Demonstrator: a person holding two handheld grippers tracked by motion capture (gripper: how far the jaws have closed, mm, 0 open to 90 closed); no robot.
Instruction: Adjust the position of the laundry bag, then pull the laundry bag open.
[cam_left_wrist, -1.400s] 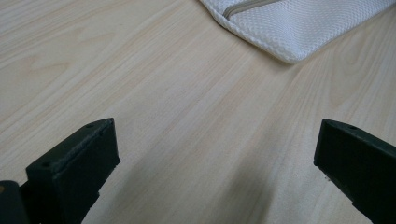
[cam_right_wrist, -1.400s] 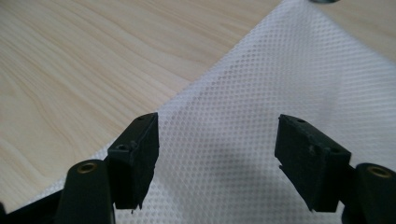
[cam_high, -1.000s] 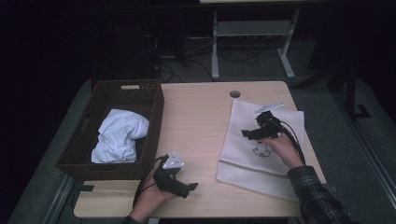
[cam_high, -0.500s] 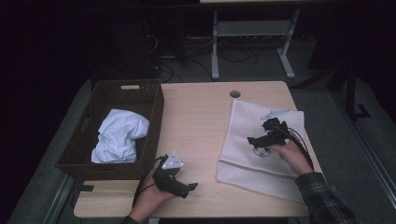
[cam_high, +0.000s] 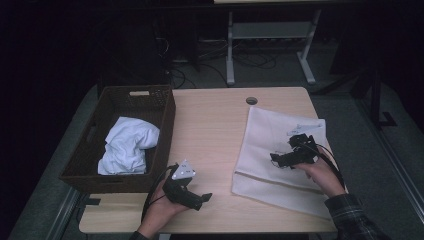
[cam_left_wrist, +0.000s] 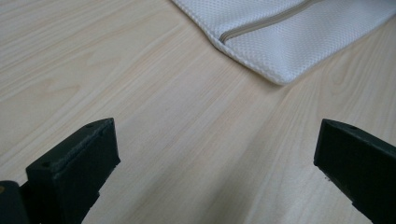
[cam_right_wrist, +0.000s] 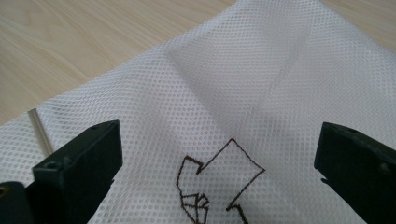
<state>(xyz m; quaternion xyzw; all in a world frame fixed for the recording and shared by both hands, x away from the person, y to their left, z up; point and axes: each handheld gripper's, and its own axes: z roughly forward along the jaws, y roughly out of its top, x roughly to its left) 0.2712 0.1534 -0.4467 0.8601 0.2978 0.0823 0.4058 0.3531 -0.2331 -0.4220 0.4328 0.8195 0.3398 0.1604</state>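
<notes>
I see the white mesh bag (cam_high: 280, 155) lying flat on the right half of the counter (cam_high: 215, 125), zipper edge toward me. My right gripper (cam_high: 280, 159) hovers just above the bag's middle; its fingers (cam_right_wrist: 79, 163) have just been opening and stand wide apart over a brown line drawing (cam_right_wrist: 215, 182), nothing between them. My left gripper (cam_high: 200, 199) rests near the counter's front edge, fingers (cam_left_wrist: 74, 163) apart over bare wood, the bag's corner ahead. A brown basket (cam_high: 165, 107) at left holds a white cloth (cam_high: 127, 150).
</notes>
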